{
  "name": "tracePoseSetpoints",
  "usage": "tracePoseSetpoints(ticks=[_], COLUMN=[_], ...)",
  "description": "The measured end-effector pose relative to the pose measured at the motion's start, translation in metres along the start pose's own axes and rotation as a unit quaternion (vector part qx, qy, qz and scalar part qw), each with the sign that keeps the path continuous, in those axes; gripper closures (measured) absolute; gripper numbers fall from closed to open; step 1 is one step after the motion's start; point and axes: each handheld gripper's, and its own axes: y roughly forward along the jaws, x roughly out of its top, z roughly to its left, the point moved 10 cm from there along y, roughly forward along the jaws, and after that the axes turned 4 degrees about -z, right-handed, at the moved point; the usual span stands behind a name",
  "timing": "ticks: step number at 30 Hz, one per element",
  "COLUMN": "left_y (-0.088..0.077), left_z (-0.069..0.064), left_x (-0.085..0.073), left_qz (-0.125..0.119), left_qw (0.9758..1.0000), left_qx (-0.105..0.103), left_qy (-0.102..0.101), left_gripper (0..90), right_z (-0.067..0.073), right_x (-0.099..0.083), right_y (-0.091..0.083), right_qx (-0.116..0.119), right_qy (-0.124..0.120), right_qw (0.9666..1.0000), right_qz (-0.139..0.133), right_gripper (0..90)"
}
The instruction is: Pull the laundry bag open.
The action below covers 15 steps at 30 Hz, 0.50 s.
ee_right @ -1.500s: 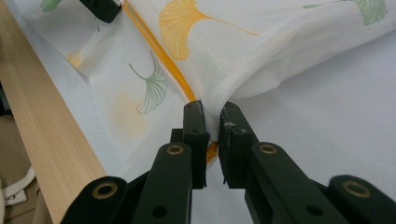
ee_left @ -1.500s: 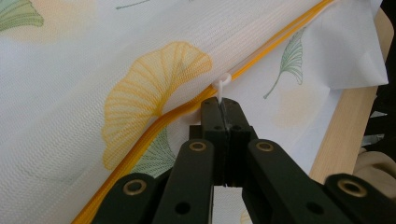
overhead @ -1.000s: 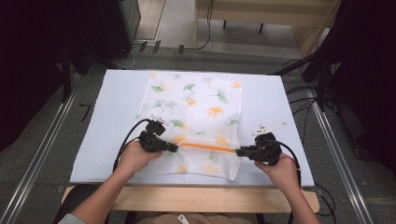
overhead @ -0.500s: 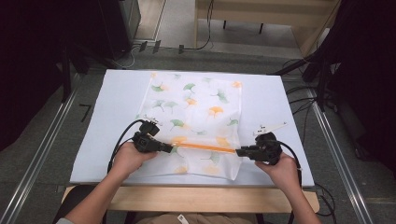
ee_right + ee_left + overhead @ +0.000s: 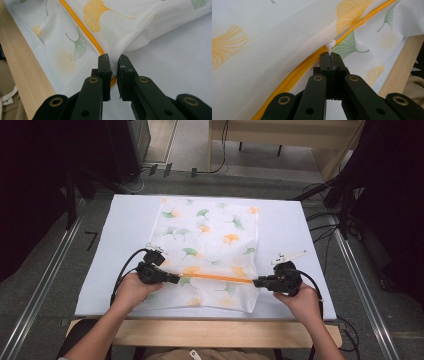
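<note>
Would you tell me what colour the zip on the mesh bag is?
Orange zip, clearest in the left gripper view.

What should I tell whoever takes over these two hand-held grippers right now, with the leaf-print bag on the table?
Left hand-held gripper: shut on the small white zipper pull at the left end of the orange zipper.
Right hand-held gripper: shut on the corner of the leaf-print mesh bag at the zipper's right end.
The bag lies flat on the white table cover, zipper side toward the person.
Done: both ends gripped.
Left: probably draw the pull along the zipper while the right holds the corner. Whether the zipper is open or closed is hard to tell.
</note>
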Motion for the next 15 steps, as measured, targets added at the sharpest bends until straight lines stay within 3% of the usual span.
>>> tracePoseSetpoints(ticks=[5, 15], left_y=[-0.0067, -0.0088], left_z=[0.0069, 0.0083], left_x=[-0.0058, -0.007], left_qz=[-0.002, -0.004], left_qw=[1.0, 0.9999], left_qx=[0.004, 0.004], left_qy=[-0.007, -0.011], left_gripper=[90.0, 90.0], right_z=[-0.0005, -0.0005], right_x=[0.0007, 0.0004], right_y=[0.0011, 0.0019], right_qx=[0.001, 0.001], right_qy=[-0.001, 0.001], right_qw=[1.0, 1.0], right_qz=[0.002, 0.007], right_gripper=[84.3, 84.2])
